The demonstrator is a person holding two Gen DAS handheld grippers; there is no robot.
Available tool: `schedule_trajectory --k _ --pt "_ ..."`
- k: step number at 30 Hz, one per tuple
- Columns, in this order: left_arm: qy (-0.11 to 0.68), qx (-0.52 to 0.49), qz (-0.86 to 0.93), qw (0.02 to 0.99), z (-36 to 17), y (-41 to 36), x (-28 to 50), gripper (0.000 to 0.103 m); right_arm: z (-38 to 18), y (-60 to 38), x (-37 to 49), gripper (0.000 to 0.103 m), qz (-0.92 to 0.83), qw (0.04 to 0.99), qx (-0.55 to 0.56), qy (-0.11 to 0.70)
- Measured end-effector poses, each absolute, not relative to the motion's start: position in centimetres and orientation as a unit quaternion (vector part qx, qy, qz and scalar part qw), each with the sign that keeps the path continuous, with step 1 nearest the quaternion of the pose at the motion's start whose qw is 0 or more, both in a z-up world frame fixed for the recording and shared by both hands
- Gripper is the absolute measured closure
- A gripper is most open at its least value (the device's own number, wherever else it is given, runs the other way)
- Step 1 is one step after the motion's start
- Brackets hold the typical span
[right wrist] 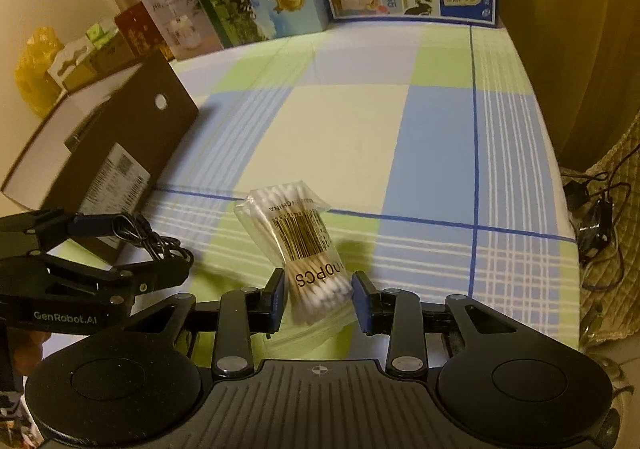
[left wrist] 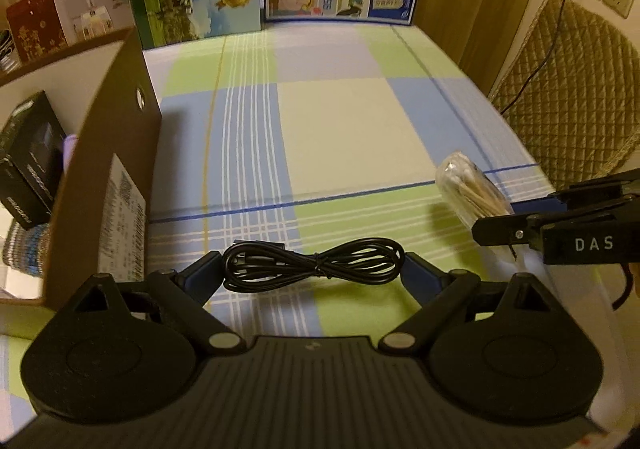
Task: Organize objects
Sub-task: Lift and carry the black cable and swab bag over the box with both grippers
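My left tongs (left wrist: 314, 269) stand wide, and the coiled cable (left wrist: 314, 264) spans the whole gap between the two fingers. Its long axis runs from 9 to 3 o'clock in the left view, so the pads meet its two ends. It seems held and lifted over the cloth (left wrist: 340, 121), though I cannot be sure that the pads truly press.

My right tongs (right wrist: 318, 295) are narrow and grip the swab pack (right wrist: 304, 245) at its near end. The pack's long axis points away from me, toward 11 o'clock in the right view, and the free end sticks out ahead of the fingers.

The open box (left wrist: 108, 153) is the likely goal, I judge. It lies at 9 to 10 o'clock from the left tongs and just beside them. From the right tongs it is at 10 o'clock, farther off, with the left tongs between. So the left hand is nearer and should go first; the right must wait or cross over it.
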State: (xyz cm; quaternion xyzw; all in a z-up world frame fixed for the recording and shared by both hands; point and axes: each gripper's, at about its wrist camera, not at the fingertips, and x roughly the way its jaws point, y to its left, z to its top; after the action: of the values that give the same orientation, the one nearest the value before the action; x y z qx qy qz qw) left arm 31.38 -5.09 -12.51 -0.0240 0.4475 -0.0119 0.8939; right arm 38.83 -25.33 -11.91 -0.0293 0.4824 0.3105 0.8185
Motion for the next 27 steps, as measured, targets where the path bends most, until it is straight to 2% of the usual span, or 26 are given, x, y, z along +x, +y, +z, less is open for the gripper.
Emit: schedule_trajectory --k 15,27 --pt "0.396 -0.033 -0.017 0.917 -6.5 -3.2 27.0 0.010 -6.3 -23.8 34.9 0.071 0.322 0.839 -0.006 0.439" --pt "0.383 -0.042 0.023 0.922 -3.7 2.7 22.6 0.010 -4.8 -17.4 31.5 0.071 0.381 0.817 0.008 0.433"
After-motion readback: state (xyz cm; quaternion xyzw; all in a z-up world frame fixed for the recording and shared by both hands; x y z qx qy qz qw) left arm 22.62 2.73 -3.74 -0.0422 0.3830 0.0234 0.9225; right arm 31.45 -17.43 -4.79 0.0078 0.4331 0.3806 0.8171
